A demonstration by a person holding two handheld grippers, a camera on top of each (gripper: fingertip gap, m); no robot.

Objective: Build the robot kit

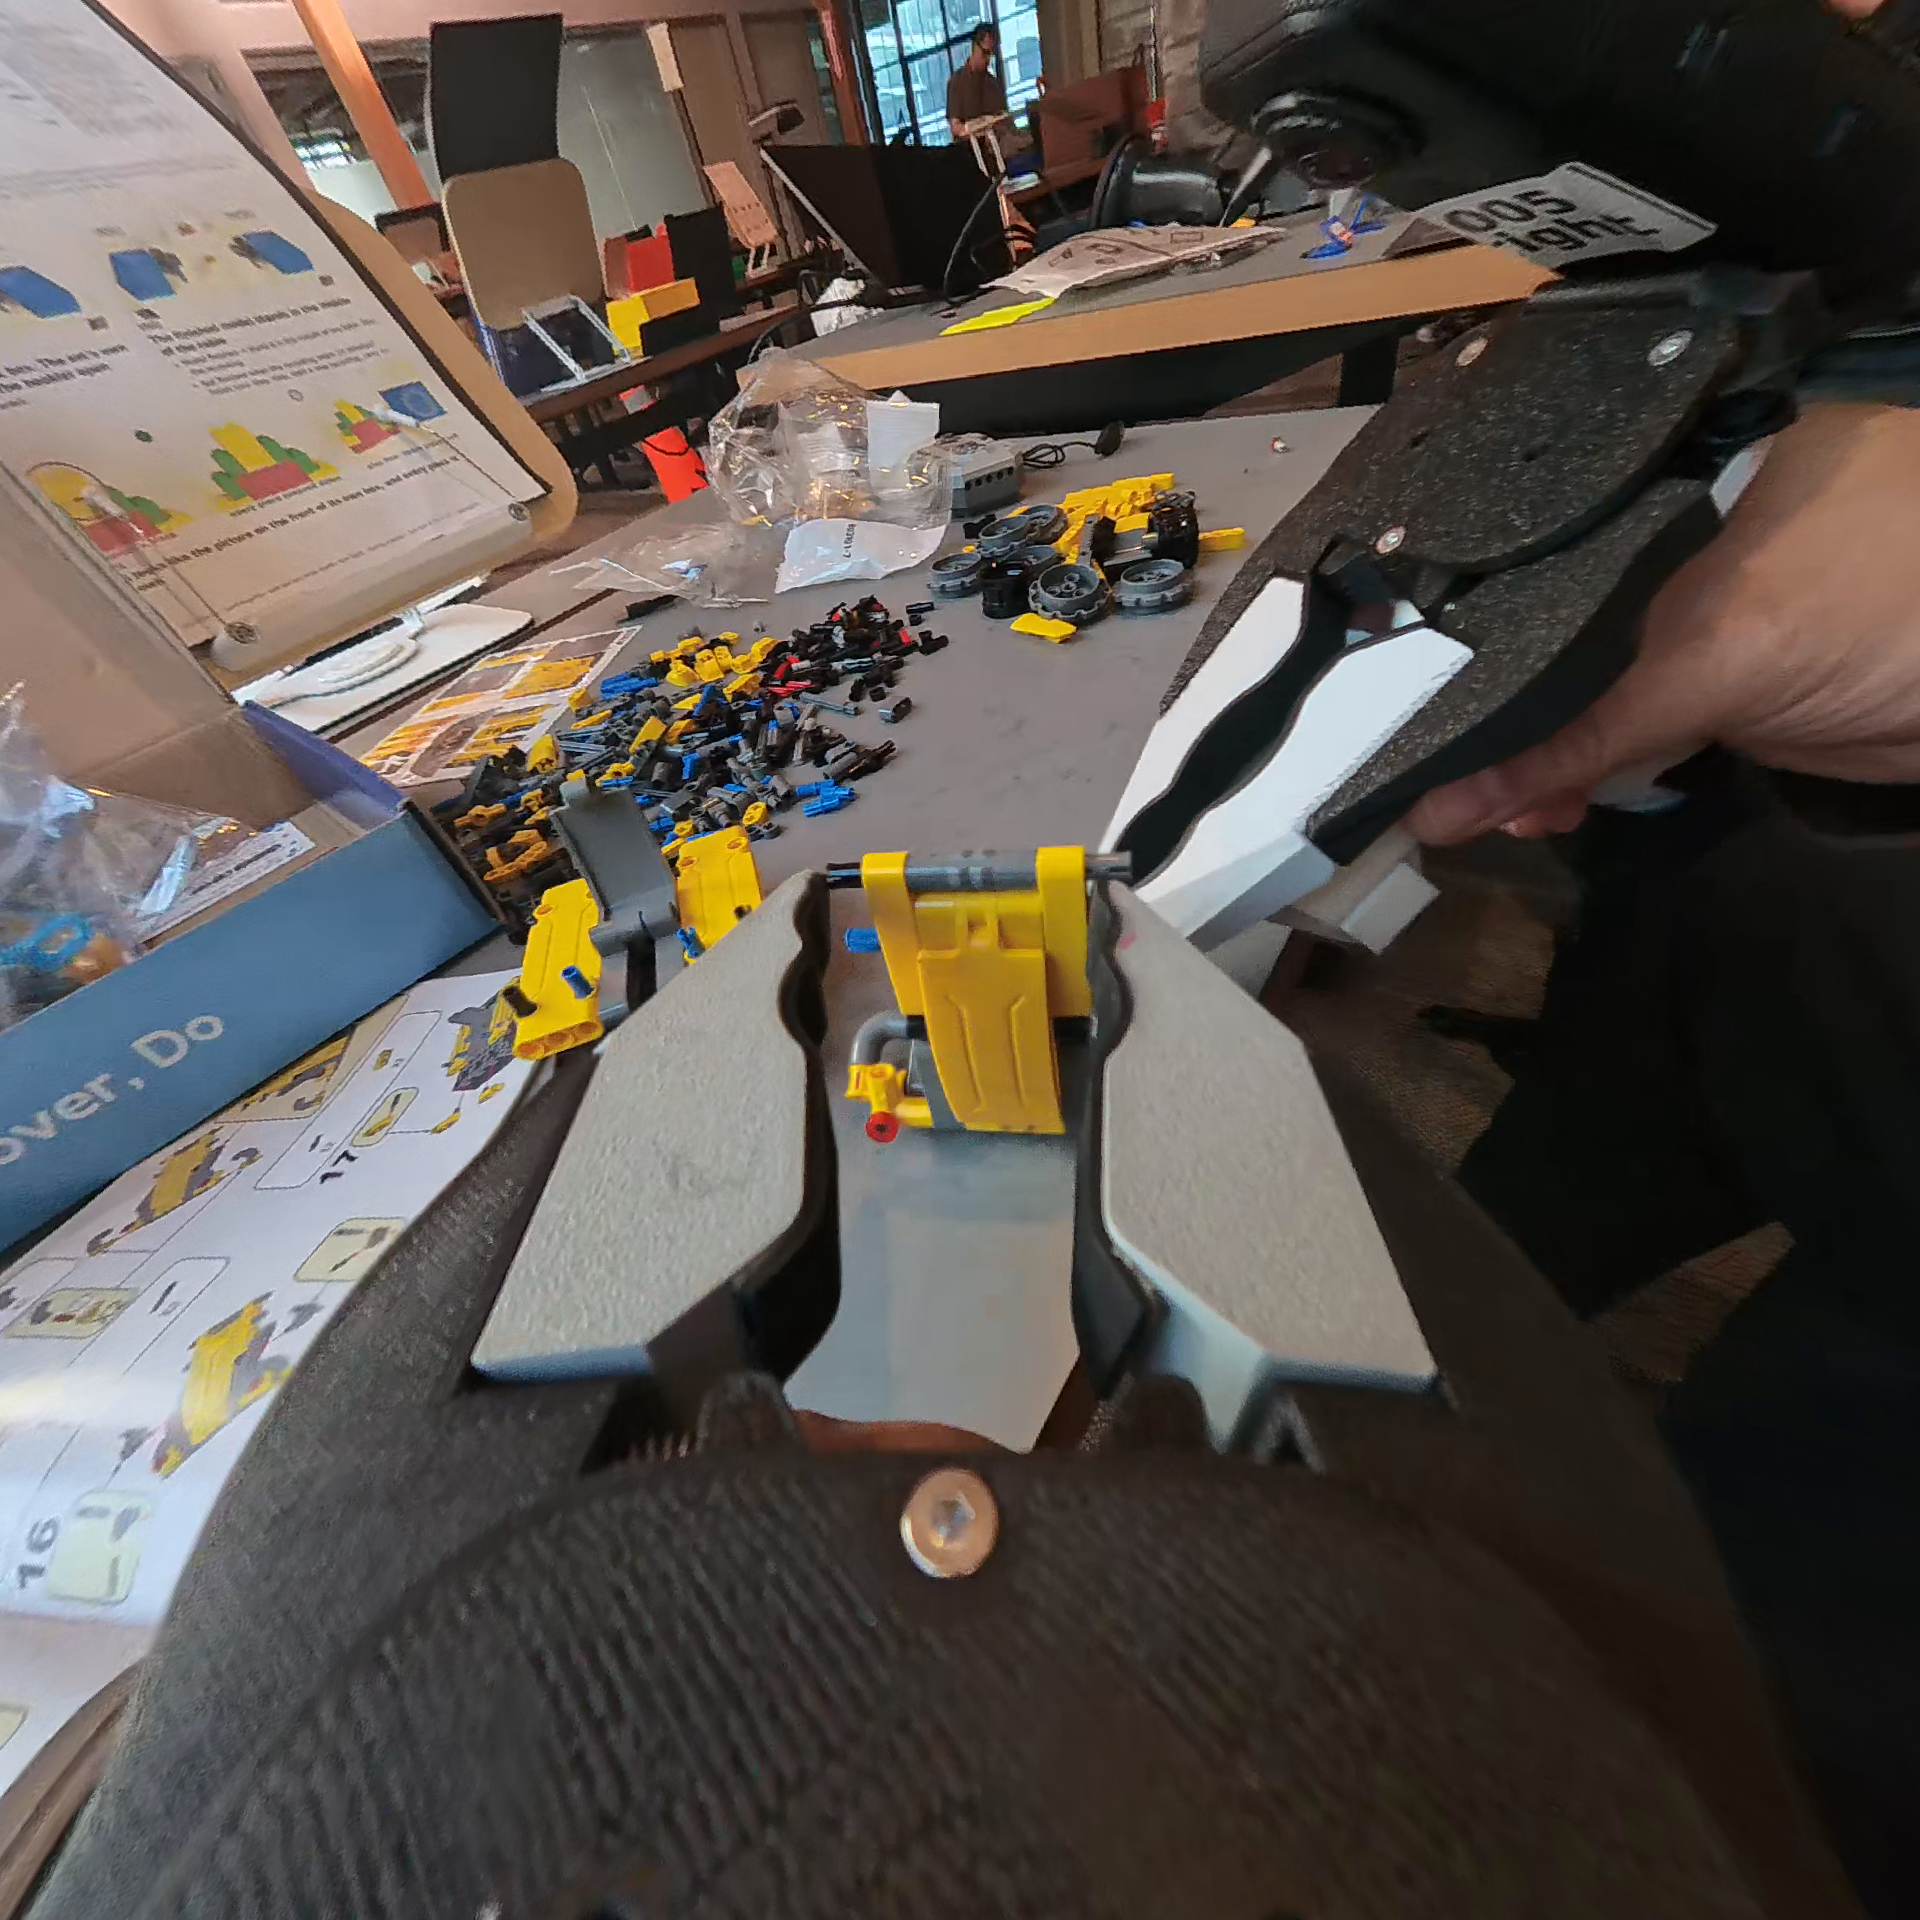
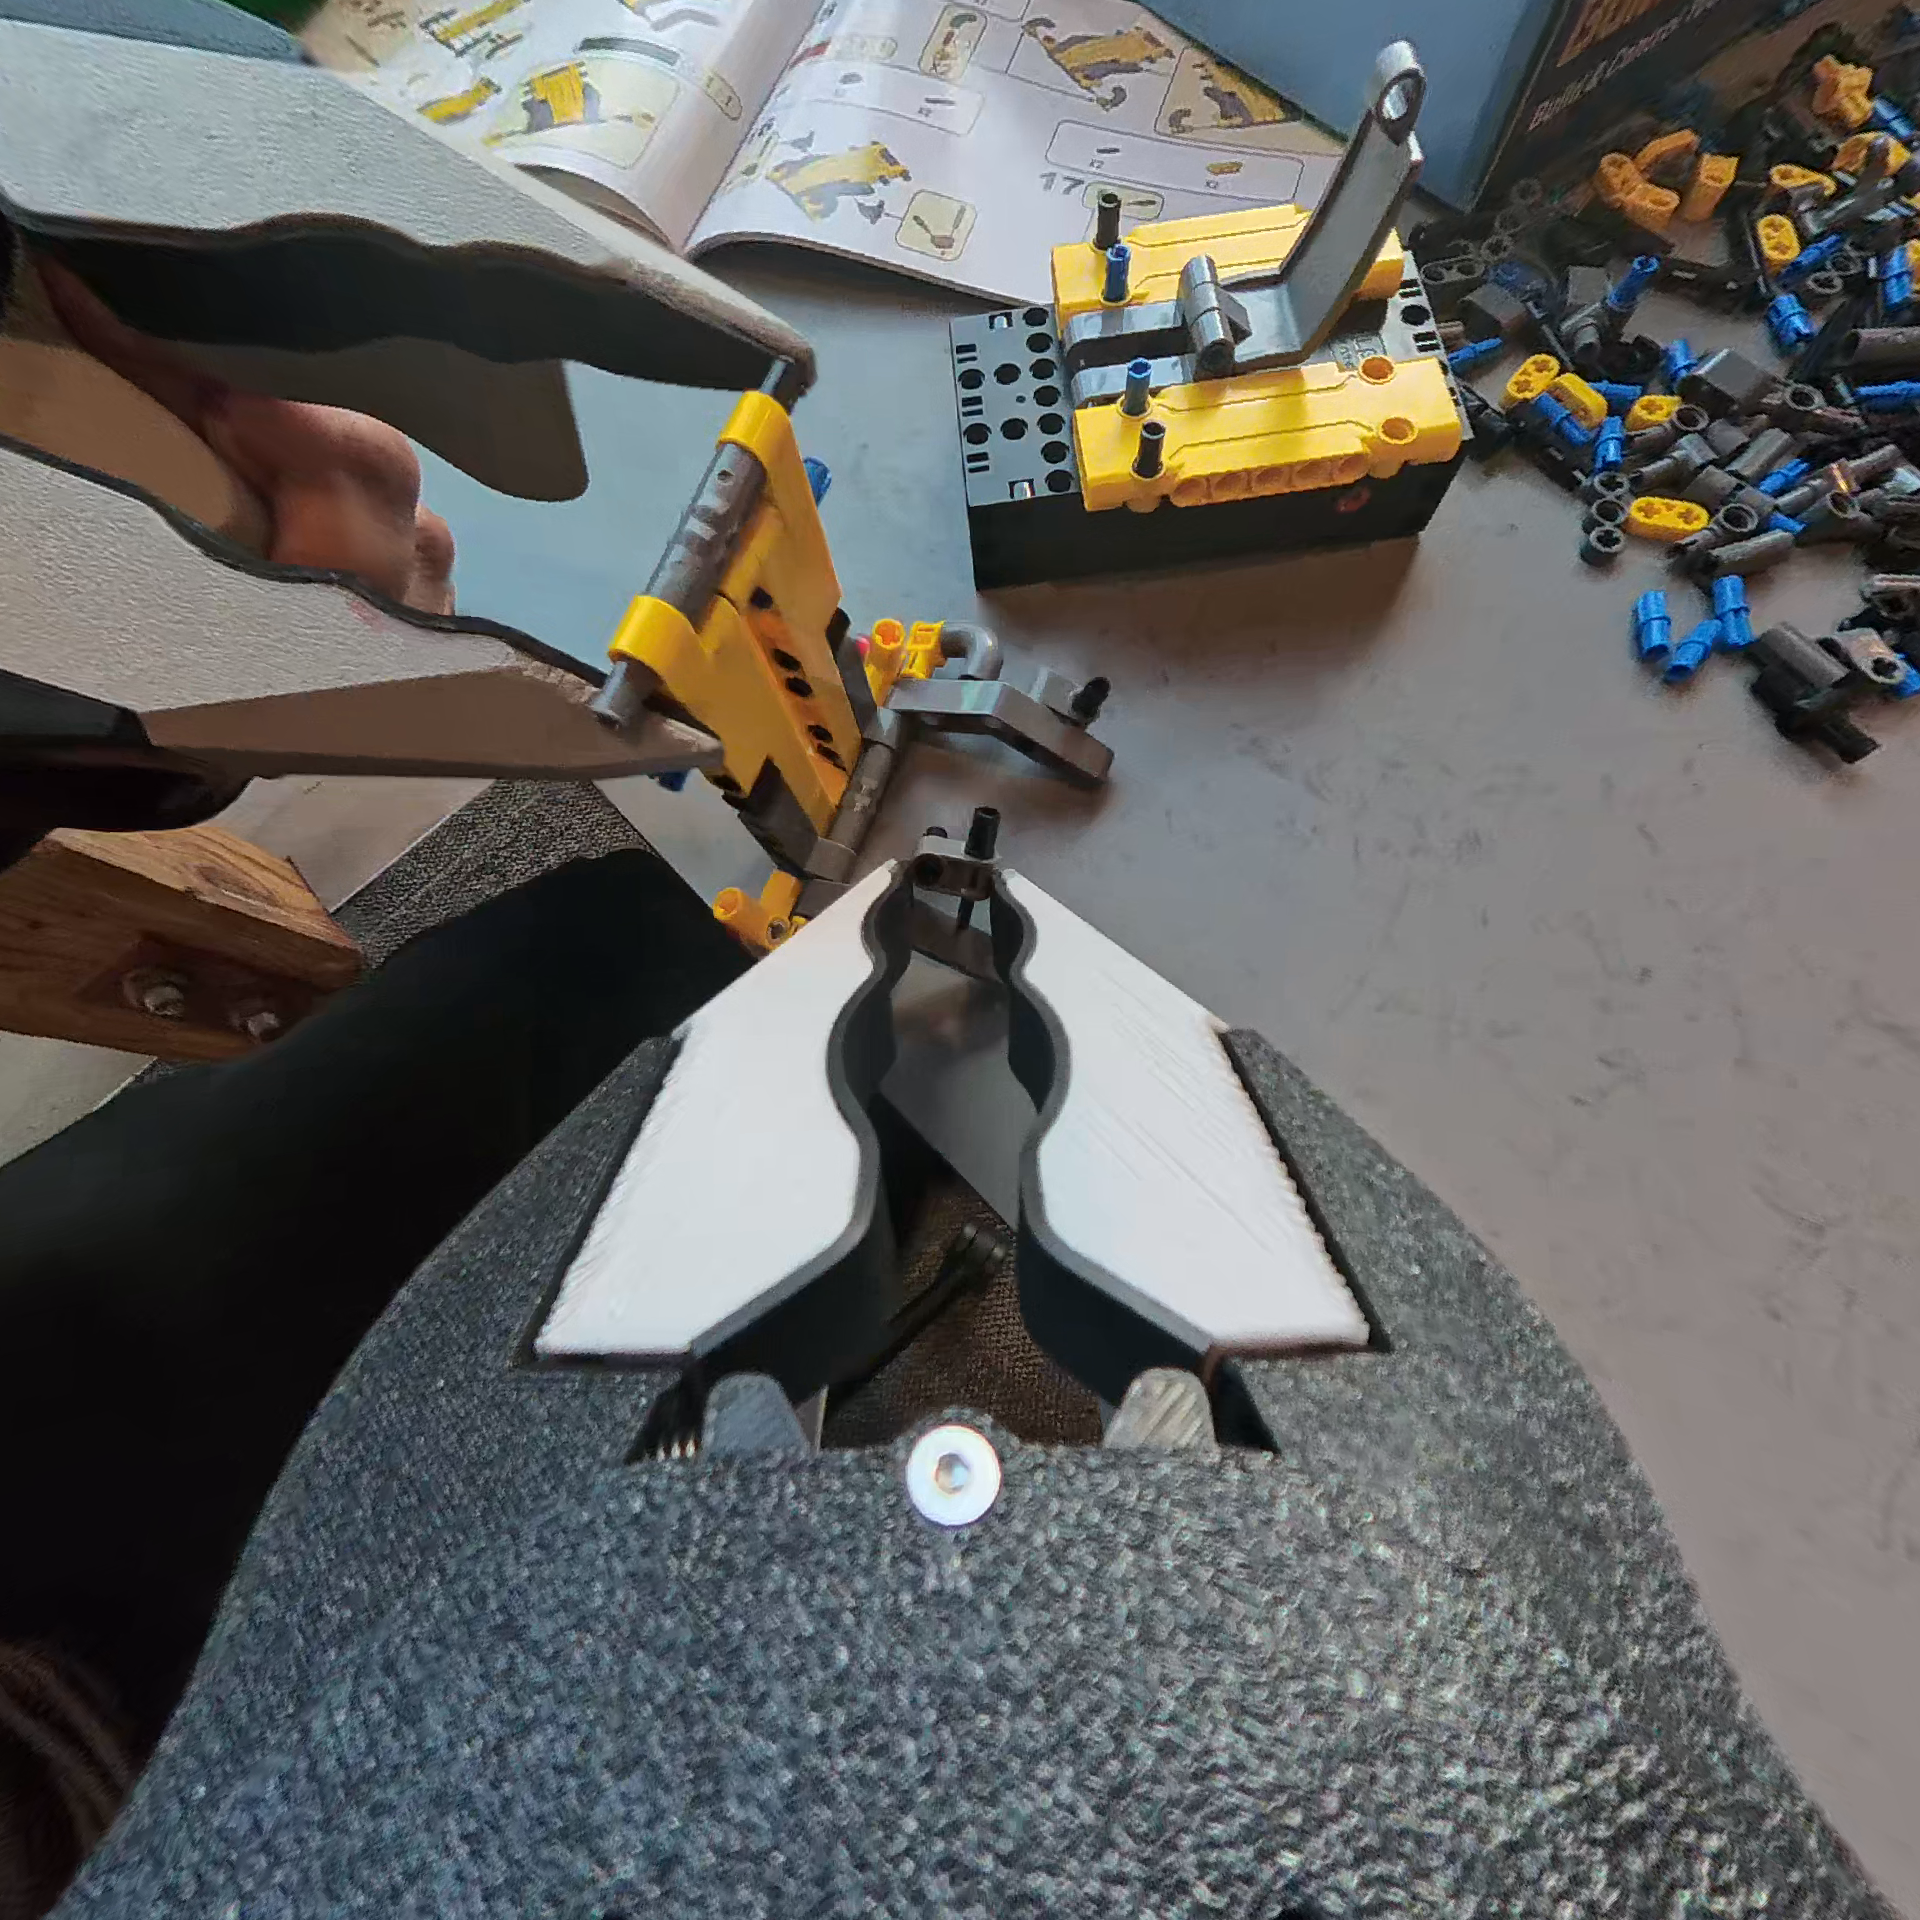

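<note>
The left gripper (image 1: 971,883), at frame centre, is clamping the grey axle of a yellow-and-grey brick assembly (image 1: 982,997). Only the right wrist view is showing the right gripper (image 2: 948,878) pinching a small dark-grey pin connector (image 2: 951,871) and, at upper right, a black battery box with yellow beams (image 2: 1205,416).

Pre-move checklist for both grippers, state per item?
1. Left gripper clamped on the yellow-and-grey brick subassembly by its grey axle ends: ok.
2. Right gripper shut on the small dark grey connector with black pin: ok.
3. Connector apart from the subassembly: ok in the right wrist view.
4. Pin lined up with a hole: cannot tell.
5. Black battery box with yellow panels standing apart from both grippers: ok.
6. Loose pile of small bricks away from the fingers: ok.
</note>
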